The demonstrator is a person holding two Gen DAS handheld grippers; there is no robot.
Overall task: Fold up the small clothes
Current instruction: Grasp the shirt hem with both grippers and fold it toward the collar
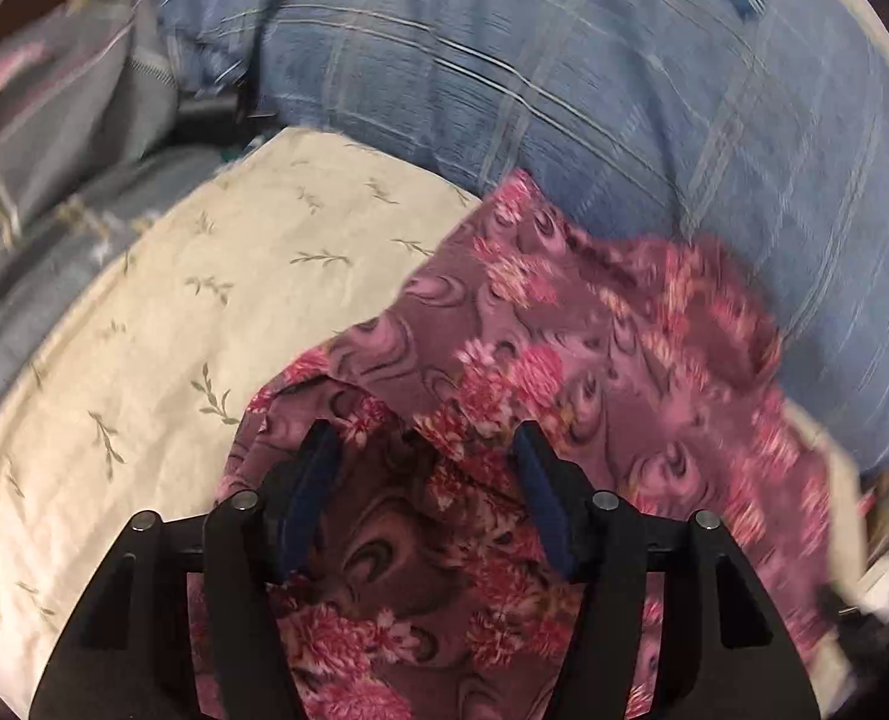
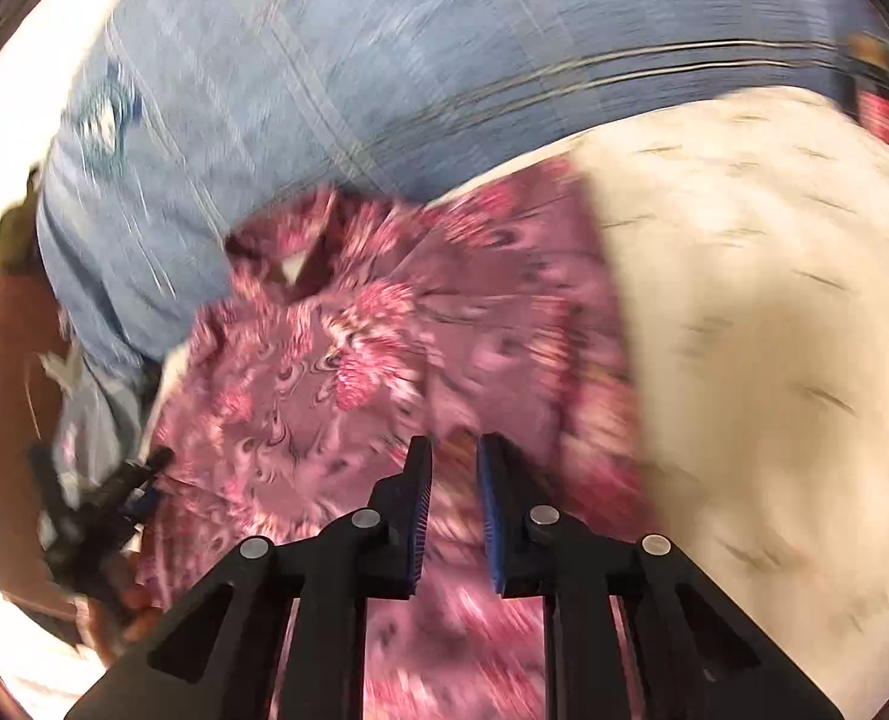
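Cream bedsheet with small green sprig print fills lower left of left wrist view. Blue plaid pillow across top. Grey patterned blanket at upper left. Dark wooden edge in top left corner.

Both wrist views look forward-down along own fingers, close over floral garment on cream sheet. Blue checked pillow behind. Views share garment, sheet, pillow; right view blurred.
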